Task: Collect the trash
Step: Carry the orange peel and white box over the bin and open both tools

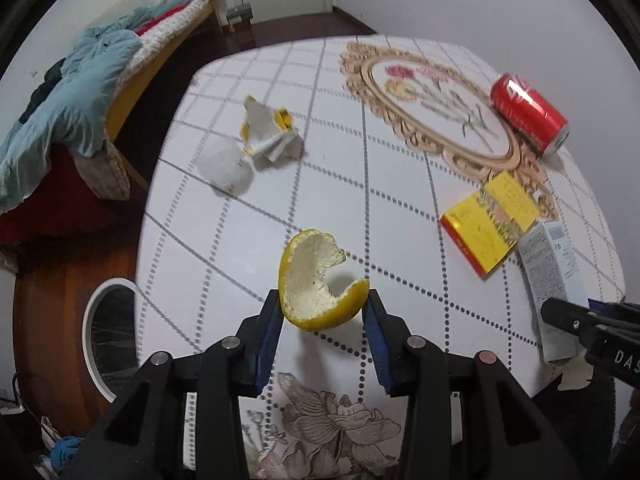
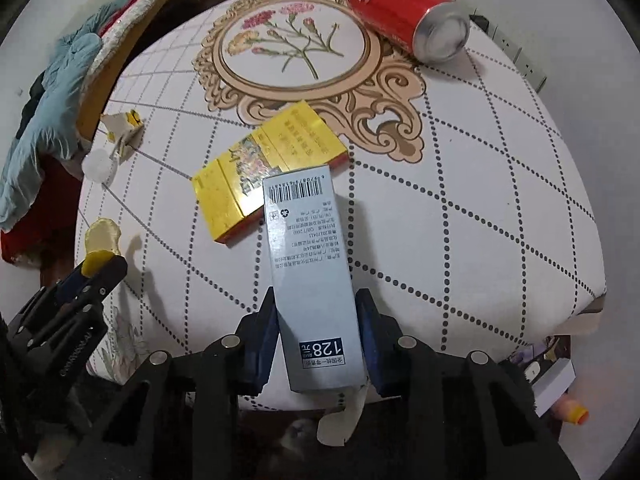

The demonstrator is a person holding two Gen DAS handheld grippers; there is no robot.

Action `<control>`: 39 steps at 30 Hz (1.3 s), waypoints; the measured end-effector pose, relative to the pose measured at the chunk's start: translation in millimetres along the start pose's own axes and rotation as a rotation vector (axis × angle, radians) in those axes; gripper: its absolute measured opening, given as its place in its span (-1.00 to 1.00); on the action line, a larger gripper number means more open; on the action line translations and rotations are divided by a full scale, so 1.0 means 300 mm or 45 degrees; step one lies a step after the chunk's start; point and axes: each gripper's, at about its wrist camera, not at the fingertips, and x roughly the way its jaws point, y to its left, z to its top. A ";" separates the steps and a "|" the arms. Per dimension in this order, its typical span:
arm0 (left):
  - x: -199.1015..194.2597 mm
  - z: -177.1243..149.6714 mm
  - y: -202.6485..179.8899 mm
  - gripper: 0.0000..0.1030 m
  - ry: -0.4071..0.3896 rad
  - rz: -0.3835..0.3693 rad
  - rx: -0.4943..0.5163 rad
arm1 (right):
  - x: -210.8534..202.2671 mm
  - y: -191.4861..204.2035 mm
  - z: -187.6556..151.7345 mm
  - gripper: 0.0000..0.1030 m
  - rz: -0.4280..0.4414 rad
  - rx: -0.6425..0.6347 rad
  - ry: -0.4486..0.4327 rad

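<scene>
**Two grippers, each holding one piece of table litter**

Left gripper (image 1: 325,308): the blue-padded jaws pinch a curved piece of citrus peel (image 1: 320,284) by its two sides. The peel is cup-shaped, with glossy yellow rind outside, pale pithy lining inside and a ragged torn rim. It is held above the near edge of the table (image 1: 400,216).

Right gripper (image 2: 318,320): the jaws are pressed against the long sides of a slim, pale grey-blue cardboard box (image 2: 308,272). The box is rectangular, printed with a barcode at the far end and "128" at the near end. Whether its far end rests on the cloth or is lifted cannot be told.

Table surface: a white cloth with a dotted grey diamond grid and a printed oval floral medallion (image 2: 296,48) in a tan scrollwork frame. On it lie:
- a red aluminium can (image 2: 404,12), on its side, far right;
- a flat, glossy yellow carton (image 2: 240,176), just beyond the grey-blue box;
- crumpled white-and-yellow paper (image 1: 270,136) beside a translucent white cap-like piece (image 1: 226,168), far left.

A round white-rimmed bin (image 1: 108,336) with a dark liner stands on the floor left of the table.
</scene>
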 end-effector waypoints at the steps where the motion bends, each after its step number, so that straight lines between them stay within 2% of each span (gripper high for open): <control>1: -0.025 0.007 0.010 -0.29 -0.022 0.000 -0.005 | -0.017 0.007 -0.005 -0.25 0.006 -0.004 -0.019; 9: -0.212 0.060 0.152 -0.29 -0.176 0.022 -0.072 | -0.187 0.113 -0.004 -0.26 0.115 -0.040 -0.183; 16: -0.353 0.071 0.411 -0.29 -0.271 0.093 -0.178 | -0.277 0.422 0.029 -0.26 0.295 -0.185 -0.249; 19: -0.391 0.048 0.567 -0.29 -0.279 0.145 -0.245 | -0.268 0.626 0.031 -0.26 0.383 -0.292 -0.234; 23: -0.383 -0.031 0.822 -0.29 -0.238 0.243 -0.366 | -0.173 0.884 0.020 -0.26 0.452 -0.410 -0.156; 27: -0.281 -0.131 1.038 -0.29 -0.112 0.277 -0.498 | -0.008 1.137 -0.002 -0.26 0.474 -0.506 -0.038; 31: -0.135 -0.223 1.214 -0.29 0.032 0.232 -0.631 | 0.165 1.322 -0.027 -0.26 0.458 -0.574 0.080; 33: -0.067 -0.265 1.286 -0.28 0.092 0.181 -0.697 | 0.247 1.398 -0.037 -0.26 0.434 -0.602 0.122; 39: 0.017 -0.313 1.376 -0.22 0.144 0.081 -0.802 | 0.438 1.530 -0.069 -0.26 0.379 -0.643 0.221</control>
